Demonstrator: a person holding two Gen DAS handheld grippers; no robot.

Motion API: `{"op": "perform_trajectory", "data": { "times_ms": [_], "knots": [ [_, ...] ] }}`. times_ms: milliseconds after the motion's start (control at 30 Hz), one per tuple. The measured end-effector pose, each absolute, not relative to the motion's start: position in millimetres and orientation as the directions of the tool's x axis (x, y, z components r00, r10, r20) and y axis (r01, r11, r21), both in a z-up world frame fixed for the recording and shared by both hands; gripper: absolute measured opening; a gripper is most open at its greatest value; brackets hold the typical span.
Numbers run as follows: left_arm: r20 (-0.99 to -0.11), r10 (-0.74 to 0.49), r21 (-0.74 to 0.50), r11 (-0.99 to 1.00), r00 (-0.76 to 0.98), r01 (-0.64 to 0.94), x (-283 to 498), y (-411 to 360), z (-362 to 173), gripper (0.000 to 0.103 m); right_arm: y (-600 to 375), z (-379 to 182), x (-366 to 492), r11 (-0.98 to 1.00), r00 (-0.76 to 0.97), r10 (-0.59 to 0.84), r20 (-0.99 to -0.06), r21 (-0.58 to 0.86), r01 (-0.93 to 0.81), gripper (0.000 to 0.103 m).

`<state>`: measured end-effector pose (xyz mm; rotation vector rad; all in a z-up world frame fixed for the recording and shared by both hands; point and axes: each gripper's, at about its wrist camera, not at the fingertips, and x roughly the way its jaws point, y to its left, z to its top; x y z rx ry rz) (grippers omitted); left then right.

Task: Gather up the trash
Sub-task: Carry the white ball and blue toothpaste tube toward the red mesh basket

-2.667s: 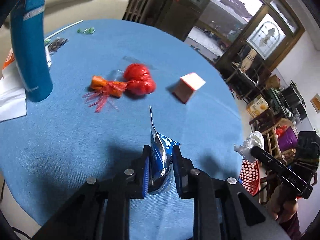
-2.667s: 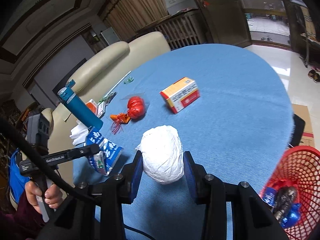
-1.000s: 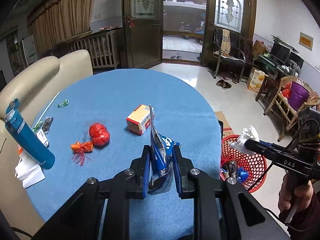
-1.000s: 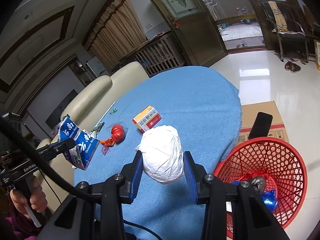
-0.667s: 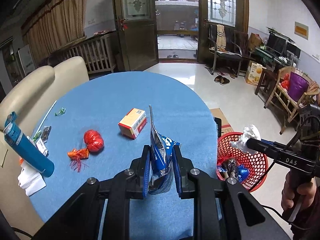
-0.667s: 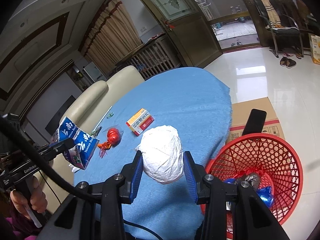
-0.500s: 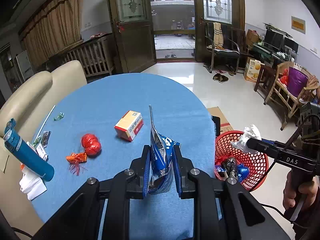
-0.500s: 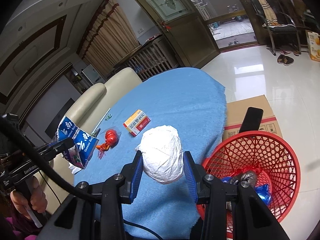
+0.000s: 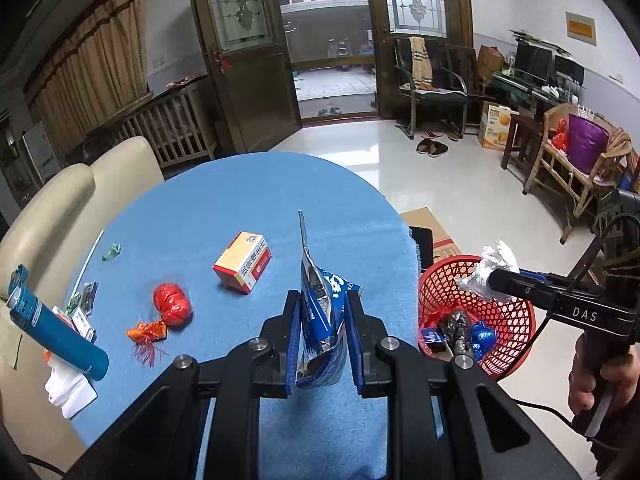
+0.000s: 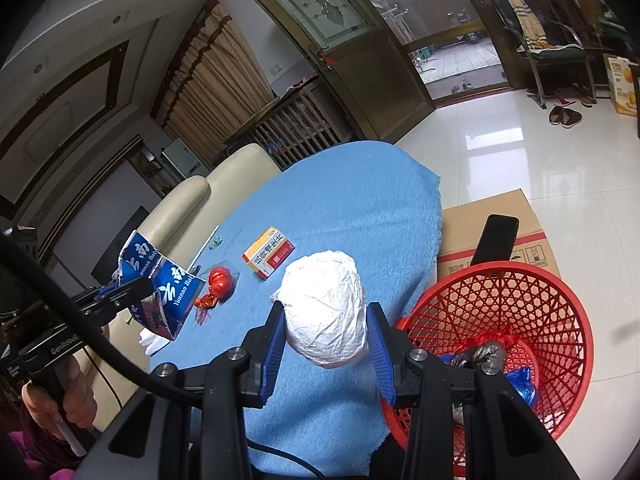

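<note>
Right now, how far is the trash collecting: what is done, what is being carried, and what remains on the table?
Done: some wrappers already lie in the red basket.
In hand: the left gripper holds a blue snack bag; the right gripper holds a white paper ball beside the basket, neither dropped yet.
Left: the orange box, red wrapper and small scraps on the blue table.
</note>
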<state>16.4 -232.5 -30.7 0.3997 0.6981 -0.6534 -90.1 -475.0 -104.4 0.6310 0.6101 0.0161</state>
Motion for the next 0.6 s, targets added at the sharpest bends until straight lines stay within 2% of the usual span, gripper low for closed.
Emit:
{"op": "perform_trajectory", "data": {
  "times_ms": [600],
  "knots": [
    [-0.718, -0.413, 0.155, 0.691, 0.561, 0.707, 12, -257, -39, 0.022, -487, -111, -92, 0.791, 0.828, 0.195, -0.525, 0.584, 0.184, 0.042]
  ]
}}
